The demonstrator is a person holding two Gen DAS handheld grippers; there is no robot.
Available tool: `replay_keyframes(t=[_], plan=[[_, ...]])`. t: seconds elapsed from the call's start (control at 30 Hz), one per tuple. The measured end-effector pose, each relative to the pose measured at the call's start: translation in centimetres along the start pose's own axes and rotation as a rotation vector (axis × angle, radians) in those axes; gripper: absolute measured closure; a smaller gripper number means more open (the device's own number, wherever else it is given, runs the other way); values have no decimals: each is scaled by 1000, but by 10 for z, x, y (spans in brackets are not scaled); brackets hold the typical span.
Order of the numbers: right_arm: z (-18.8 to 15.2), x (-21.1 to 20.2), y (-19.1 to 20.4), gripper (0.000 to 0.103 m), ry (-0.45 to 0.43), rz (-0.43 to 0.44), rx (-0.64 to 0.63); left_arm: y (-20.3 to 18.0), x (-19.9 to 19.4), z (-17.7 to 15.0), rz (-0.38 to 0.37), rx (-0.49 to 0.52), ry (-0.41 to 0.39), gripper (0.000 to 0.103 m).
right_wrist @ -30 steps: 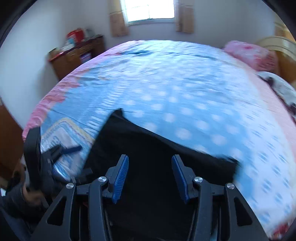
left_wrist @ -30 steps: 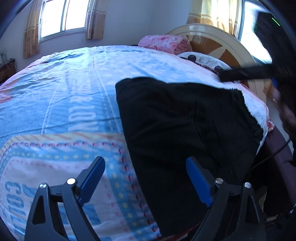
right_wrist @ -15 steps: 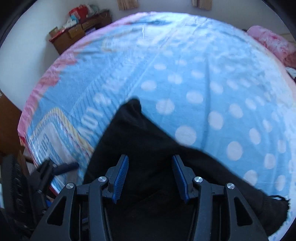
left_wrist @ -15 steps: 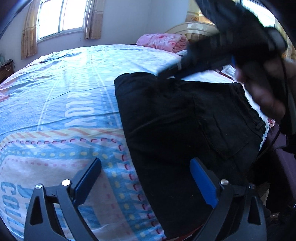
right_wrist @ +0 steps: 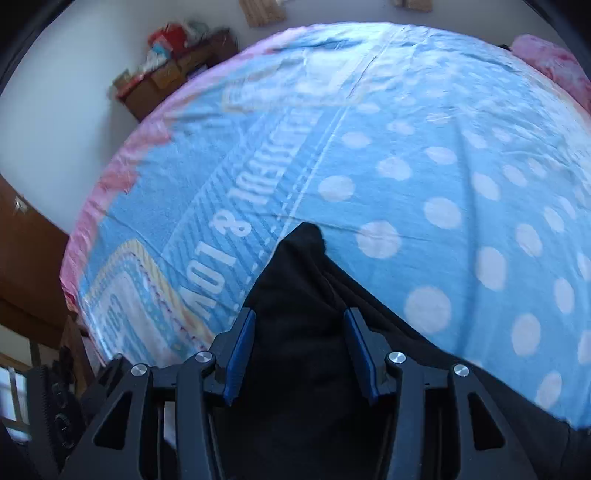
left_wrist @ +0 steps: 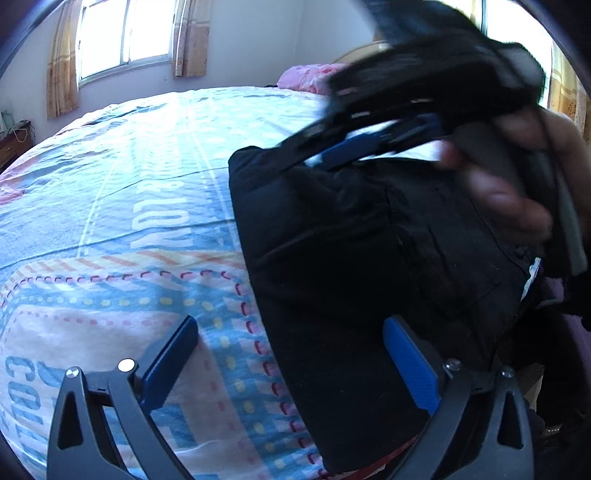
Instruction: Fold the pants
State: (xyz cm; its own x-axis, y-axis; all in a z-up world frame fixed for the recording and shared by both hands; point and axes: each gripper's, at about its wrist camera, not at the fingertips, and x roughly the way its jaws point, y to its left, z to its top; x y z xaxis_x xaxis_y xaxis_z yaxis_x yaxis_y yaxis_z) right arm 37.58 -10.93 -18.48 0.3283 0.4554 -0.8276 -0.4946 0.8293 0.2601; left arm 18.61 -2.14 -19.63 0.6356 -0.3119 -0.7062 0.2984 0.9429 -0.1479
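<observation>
Black pants (left_wrist: 351, 240) lie folded on the blue patterned bed sheet (left_wrist: 129, 184), near the bed's right side. My left gripper (left_wrist: 290, 325) hovers low over their near left edge. Its jaws are opening wide, and the pads press on nothing. In the left wrist view my right gripper (left_wrist: 306, 158), blurred and held by a hand (left_wrist: 509, 184), reaches down at the pants' far corner. In the right wrist view, that gripper (right_wrist: 300, 314) stands half open above the dark cloth (right_wrist: 295, 266), with the pointed corner just ahead of its fingers.
A pink pillow (left_wrist: 306, 75) lies at the head of the bed. A wooden cabinet (right_wrist: 166, 81) with clutter stands by the far wall. The sheet (right_wrist: 443, 166) stretches wide beyond the pants. A curtained window (left_wrist: 125, 33) lights the room.
The right gripper has swung in and down over the pants' far corner. The left jaws have spread a little wider. The left gripper has stayed where it was.
</observation>
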Motion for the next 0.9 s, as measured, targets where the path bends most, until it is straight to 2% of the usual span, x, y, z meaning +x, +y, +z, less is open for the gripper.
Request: replay_keyframes(t=[0.13, 0.2, 0.3, 0.37, 0.43, 0.53, 0.63, 0.7, 0.8, 0.83, 0.9], plan=[[-25, -48, -9, 47, -122, -73, 5, -3, -12, 9, 30, 9, -22, 0], [-40, -68, -16, 45, -155, -126, -1, -1, -18, 21, 51, 41, -47, 1], [-66, -89, -25, 45, -194, -290, -56, 1, -18, 49, 88, 100, -78, 0], [-80, -99, -38, 45, -187, -385, -78, 6, -12, 68, 125, 133, -95, 0], [-92, -110, -55, 45, -188, -428, -35, 17, 1, 85, 149, 143, -80, 0], [-105, -133, -91, 45, -226, -414, 111, 35, 32, 104, 112, 101, -16, 0], [-115, -149, -123, 45, -268, -465, 232, 37, 51, 107, 101, 85, 27, 0], [-115, -143, -136, 45, -239, -410, 259, 36, 59, 107, 119, 100, 28, 0], [-114, -124, -151, 45, -172, -420, 271, 28, 69, 107, 129, 123, 36, 0], [-115, -114, -161, 45, -153, -392, 310, 26, 73, 107, 128, 128, 38, 0], [-118, -111, -176, 43, -168, -342, 350, 27, 78, 108, 115, 119, 29, 0]])
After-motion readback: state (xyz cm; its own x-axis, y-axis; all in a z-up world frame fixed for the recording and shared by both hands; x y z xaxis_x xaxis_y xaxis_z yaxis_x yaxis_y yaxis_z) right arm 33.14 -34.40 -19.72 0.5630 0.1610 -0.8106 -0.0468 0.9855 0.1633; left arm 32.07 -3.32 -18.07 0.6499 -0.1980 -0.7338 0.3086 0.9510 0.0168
